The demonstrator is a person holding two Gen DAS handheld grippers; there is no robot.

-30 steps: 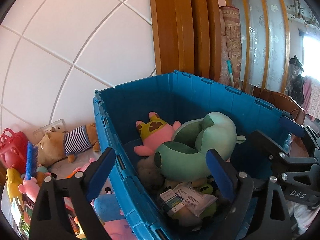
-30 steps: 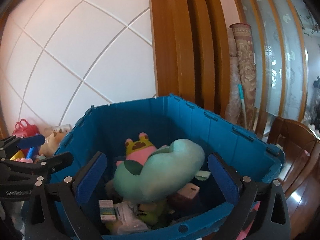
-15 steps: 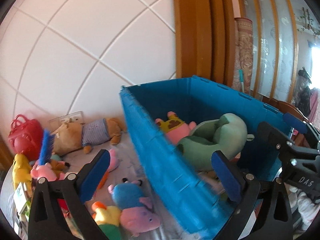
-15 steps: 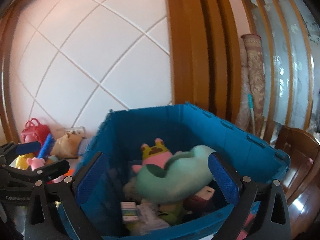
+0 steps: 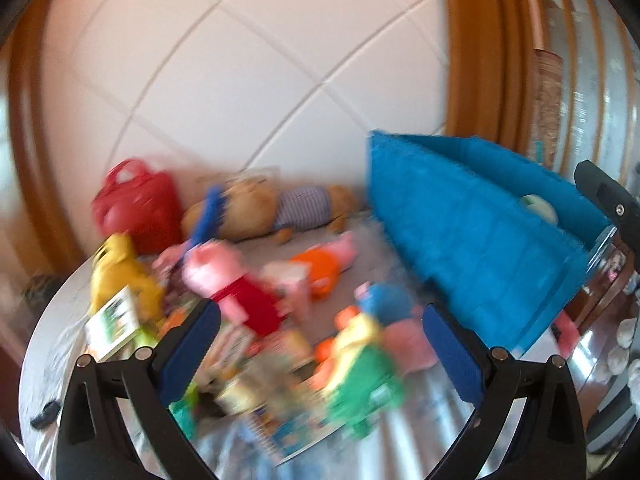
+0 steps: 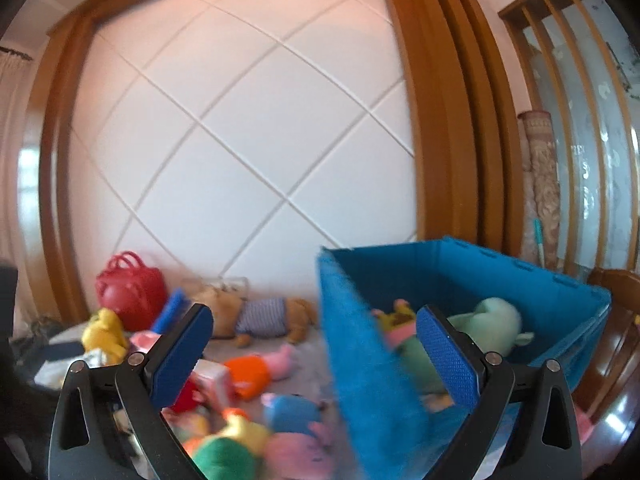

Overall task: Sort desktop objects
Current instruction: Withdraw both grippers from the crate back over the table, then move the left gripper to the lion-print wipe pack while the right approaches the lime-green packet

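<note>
The blue bin at the right of the frame looks like matt plastic. The toys beside it are soft cloth plush, such as the brown bear with its striped knit shirt. The red bag at the left seems smooth and slightly glossy. The door frame is polished wood. The table has a shiny, reflecting surface.

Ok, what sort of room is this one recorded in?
Probably a lived-in home, perhaps a dining or living room: a round table strewn with plush toys, a blue storage crate half full of them, a padded white wall panel framed in wood.
</note>
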